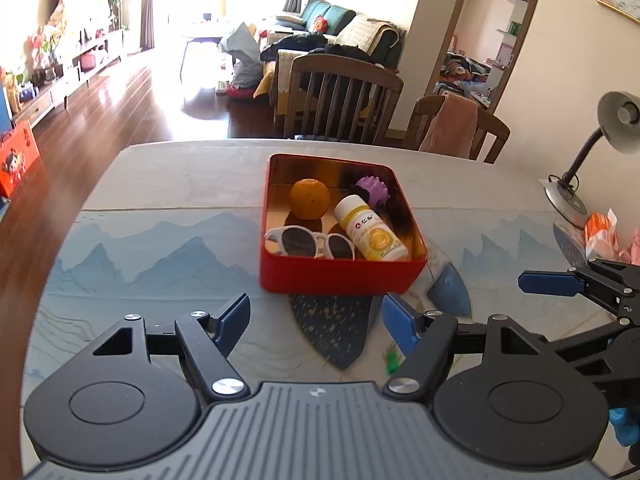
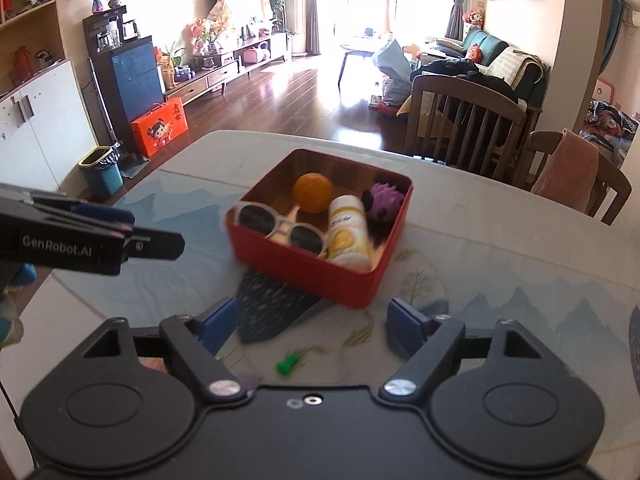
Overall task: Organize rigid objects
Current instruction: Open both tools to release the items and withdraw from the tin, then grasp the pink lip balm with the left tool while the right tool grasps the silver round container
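A red tin box (image 1: 340,276) sits mid-frame on the desk (image 1: 168,184), its near corner over a dark fan-shaped patch printed on the blue mountain-pattern mat. Four things already lie inside it: an orange (image 1: 309,199) toward the back left, a purple spiky ball (image 1: 374,191) in the back right corner, a white and yellow bottle (image 1: 372,229) lying on its side in front of the ball, and white sunglasses (image 1: 310,241) along the near wall.

The left tongs (image 1: 316,322) fill the bottom of the left wrist view; the jaws stand wide apart with nothing between them, and they hang short of the box, not touching it. The right tongs (image 2: 310,322) look the same in the right wrist view: spread wide, empty, below the box in the frame. Each pair also shows at the edge of the other's view (the right at the right edge, the left at the left edge).

Judging from this, the gathering looks nearly done: every larger object in sight is in the box. What remains on the mat is one small green item (image 2: 286,365), just below the dark patch and near both tongs; it is too small and blurred to identify. If it counts among the things to be organized, it is the last piece to go in. Otherwise the task looks complete.
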